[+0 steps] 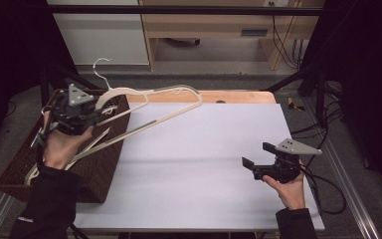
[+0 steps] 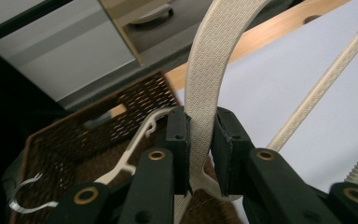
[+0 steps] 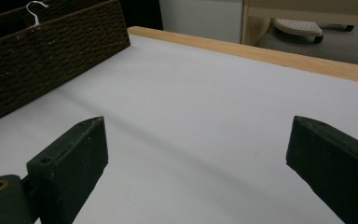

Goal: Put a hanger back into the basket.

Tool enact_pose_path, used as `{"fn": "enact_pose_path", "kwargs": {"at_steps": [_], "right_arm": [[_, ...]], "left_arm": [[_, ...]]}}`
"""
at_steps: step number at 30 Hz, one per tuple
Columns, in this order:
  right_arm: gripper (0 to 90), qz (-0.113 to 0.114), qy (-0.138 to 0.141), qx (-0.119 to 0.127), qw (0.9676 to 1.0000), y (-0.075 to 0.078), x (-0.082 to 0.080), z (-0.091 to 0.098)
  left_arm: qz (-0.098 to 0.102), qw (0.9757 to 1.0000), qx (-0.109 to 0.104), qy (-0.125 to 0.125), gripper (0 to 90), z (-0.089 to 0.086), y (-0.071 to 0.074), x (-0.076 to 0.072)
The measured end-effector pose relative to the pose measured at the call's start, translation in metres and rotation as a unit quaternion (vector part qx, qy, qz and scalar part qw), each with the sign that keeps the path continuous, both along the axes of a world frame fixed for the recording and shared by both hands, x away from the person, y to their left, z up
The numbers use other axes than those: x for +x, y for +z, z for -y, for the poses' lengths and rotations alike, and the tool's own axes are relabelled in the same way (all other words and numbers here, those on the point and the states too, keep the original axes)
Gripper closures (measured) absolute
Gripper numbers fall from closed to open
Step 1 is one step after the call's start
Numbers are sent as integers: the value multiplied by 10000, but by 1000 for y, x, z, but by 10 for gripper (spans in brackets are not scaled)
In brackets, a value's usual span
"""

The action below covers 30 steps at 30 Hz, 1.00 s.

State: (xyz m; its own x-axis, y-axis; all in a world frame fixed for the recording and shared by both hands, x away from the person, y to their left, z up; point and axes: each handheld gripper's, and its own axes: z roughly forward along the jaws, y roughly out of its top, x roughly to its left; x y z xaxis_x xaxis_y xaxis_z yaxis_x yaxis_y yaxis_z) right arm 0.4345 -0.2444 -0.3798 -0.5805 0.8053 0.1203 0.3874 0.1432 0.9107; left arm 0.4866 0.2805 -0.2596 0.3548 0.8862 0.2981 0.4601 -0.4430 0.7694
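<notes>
Two grippers at one table. Left gripper (image 2: 200, 154): jaws clamped on the shoulder of a cream hanger (image 1: 151, 102), held tilted in the air above the wicker basket (image 1: 99, 164) at the table's left edge, its far end out over the white tabletop (image 1: 199, 159). Right gripper (image 1: 253, 157): jaws spread wide, nothing between them, low over the tabletop's right side. More hangers (image 2: 130, 149) lie inside the basket.

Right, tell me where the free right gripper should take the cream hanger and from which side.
Probably the long straight bottom bar of the cream hanger, coming from the right across the white table. The left gripper is already clamped on the shoulder near the hook, above the wicker basket; the bar is thin, unobstructed and slants toward the open right gripper.
</notes>
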Motion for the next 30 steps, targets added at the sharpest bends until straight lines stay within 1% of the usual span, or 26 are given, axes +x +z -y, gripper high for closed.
{"fn": "enact_pose_path", "kwargs": {"at_steps": [1, 2, 3, 4, 6, 7, 8, 9, 11, 12, 13, 14, 17, 20, 21, 23, 27, 30], "right_arm": [[50, 2, 11, -15, 10000, -1, 0, 0], [46, -15, 13, 0, 10000, -1, 0, 0], [46, -15, 13, 0, 10000, -1, 0, 0], [43, -14, -24, -44, 10000, -2, 1, -1], [40, -4, -17, -51, 10000, -3, 1, -1], [41, 10, -14, -70, 10000, -3, 0, -1], [40, 14, -13, -70, 10000, -3, 0, -1], [39, 15, -8, -70, 10000, -3, 0, -1], [40, 16, -13, -76, 10000, -3, 0, -1], [40, 15, -1, -110, 9999, -3, 1, -1], [41, 11, 0, -78, 10000, -3, 1, -1], [40, 8, -5, -127, 9999, -4, 1, -1], [41, -4, -15, -133, 9999, -4, 1, -2], [41, -15, -15, -142, 9999, -5, 2, -2], [41, -15, -15, -142, 9999, -5, 2, -2], [41, -19, 8, -152, 9999, -5, 2, -3], [41, -33, 29, -175, 9998, -6, 3, -4], [42, -41, 12, -170, 9998, -7, 3, -5]], "left_arm": [[0, 10000, 0, 0, 772, 0, 0, 0], [-23, 9999, -22, 108, 771, -14, -2, 0], [-23, 9999, -22, 108, 772, -14, -2, 0], [-20, 9997, -66, 223, 772, -26, -5, 1], [-41, 9995, -63, 321, 772, -37, -9, 2], [-41, 9995, -63, 321, 772, -37, -9, 2], [-59, 9990, -76, 430, 772, -46, -13, 3], [-60, 9989, -79, 465, 772, -51, -15, 4], [-94, 9984, -83, 550, 772, -58, -19, 5], [-79, 9981, -90, 606, 772, -63, -21, 6], [-93, 9977, -86, 662, 772, -67, -23, 6], [-102, 9974, -65, 709, 772, -71, -24, 6], [-114, 9962, -33, 861, 772, -85, -28, 5], [-116, 9951, 22, 982, 772, -95, -32, 3], [-116, 9951, 22, 982, 772, -95, -32, 3], [-115, 9937, 33, 1118, 772, -105, -35, 2], [-89, 9912, 61, 1323, 772, -118, -37, 2], [-114, 9889, 98, 1477, 772, -126, -40, 3]]}}
